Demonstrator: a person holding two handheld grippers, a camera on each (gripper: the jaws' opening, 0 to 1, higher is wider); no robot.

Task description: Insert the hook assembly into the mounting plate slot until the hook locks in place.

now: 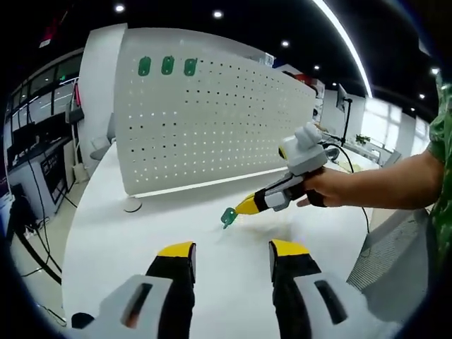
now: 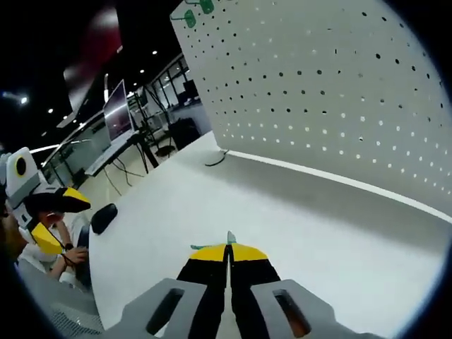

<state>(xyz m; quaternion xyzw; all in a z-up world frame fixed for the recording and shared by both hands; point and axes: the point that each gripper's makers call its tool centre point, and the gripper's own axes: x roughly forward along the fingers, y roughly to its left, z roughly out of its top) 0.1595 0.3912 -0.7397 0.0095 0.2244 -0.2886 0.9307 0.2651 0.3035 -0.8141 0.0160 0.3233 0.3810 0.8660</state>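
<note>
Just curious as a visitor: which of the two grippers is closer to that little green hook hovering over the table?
Right. The right gripper is shut on the green hook, pinching it at its tips. The left gripper sits open, apart from the hook, with bare white table between them.

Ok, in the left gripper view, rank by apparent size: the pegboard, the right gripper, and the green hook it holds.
1. The pegboard, by far the largest.
2. The right gripper.
3. The green hook pinched at its tip, the smallest.
The gripper is nearer the camera than the pegboard, so the true gap is greater.
</note>
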